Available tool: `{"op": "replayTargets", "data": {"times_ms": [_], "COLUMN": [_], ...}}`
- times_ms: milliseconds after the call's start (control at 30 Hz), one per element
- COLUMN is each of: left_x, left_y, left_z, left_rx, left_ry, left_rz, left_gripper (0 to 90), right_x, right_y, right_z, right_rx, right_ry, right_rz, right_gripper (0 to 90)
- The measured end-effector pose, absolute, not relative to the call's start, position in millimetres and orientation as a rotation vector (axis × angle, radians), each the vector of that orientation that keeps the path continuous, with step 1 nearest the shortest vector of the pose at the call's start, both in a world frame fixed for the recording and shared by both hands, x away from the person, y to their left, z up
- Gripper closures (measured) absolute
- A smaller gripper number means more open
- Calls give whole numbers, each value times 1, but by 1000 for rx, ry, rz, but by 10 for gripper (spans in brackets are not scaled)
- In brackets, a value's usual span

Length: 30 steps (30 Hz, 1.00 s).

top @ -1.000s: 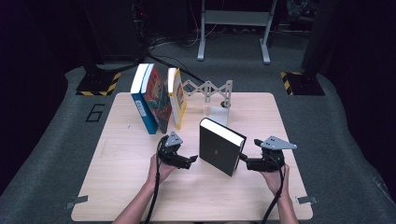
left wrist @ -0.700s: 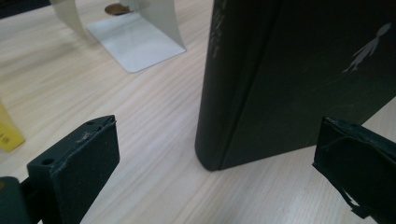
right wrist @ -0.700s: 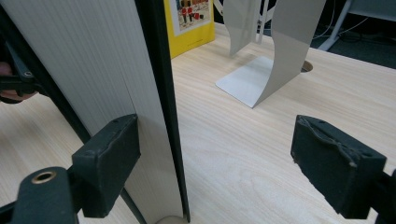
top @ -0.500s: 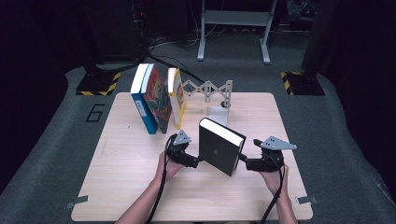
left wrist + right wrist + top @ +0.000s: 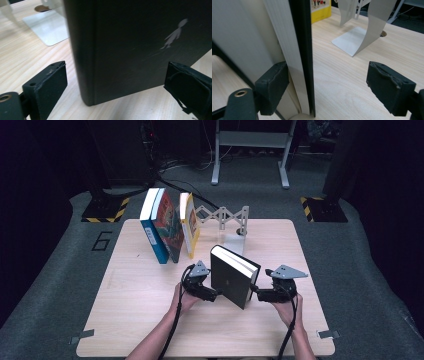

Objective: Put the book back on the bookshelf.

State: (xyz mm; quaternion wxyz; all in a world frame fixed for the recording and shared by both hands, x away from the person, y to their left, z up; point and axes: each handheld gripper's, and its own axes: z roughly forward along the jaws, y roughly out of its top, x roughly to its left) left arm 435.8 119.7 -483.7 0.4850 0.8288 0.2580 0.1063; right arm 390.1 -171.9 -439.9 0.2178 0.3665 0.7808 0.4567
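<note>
Near the middle of the pale wooden surface [image 5: 130, 320], standing upright on its lower edge: black hardcover book [image 5: 231, 279], spine toward the left, white page block toward the right. Flanked by both tools. Left gripper [image 5: 214, 295] right up at the spine side, jaws wide apart, having just closed in a touch, still off the cover; spine corner and dark front cover [image 5: 140, 45] between them in the left gripper view, with a small pale figure printed on the cover, and clear gaps to both pads. Right gripper [image 5: 254, 292] at the page side, jaws also apart: in the right gripper view, one pad just beside the fore-edge of the pages [image 5: 284, 50], whether touching hard to tell, the other pad well clear over bare wood, so no clamp on the black hardcover book [image 5: 302, 37]. Hands [image 5: 186, 299] wrapped round both grips, forearms coming in from the near edge, cables trailing back.

Behind, toward the far left: three books leaning in a row, a blue book [image 5: 152, 227], a red-covered book [image 5: 169, 227] and a yellow book [image 5: 189, 225]. Just beside them, a grey zigzag bookend [image 5: 222, 217] with its flat metal base plate [image 5: 235, 242] on the wood, close behind the black volume.
</note>
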Motion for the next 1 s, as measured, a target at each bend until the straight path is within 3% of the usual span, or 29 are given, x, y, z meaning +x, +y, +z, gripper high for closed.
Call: {"op": "replayTargets", "data": {"times_ms": [667, 1000], "left_x": [444, 443], "left_y": [130, 126], "left_z": [-481, -482], "left_rx": [1974, 1979], "left_ry": [661, 630], "left_rz": [238, 207], "left_gripper": [67, 136], "right_x": [378, 368], "right_y": [-181, -176], "right_z": [-436, -430], "right_rx": [1015, 1013], "right_ry": [2148, 2135], "right_rz": [1324, 1309], "right_gripper": [165, 168]}}
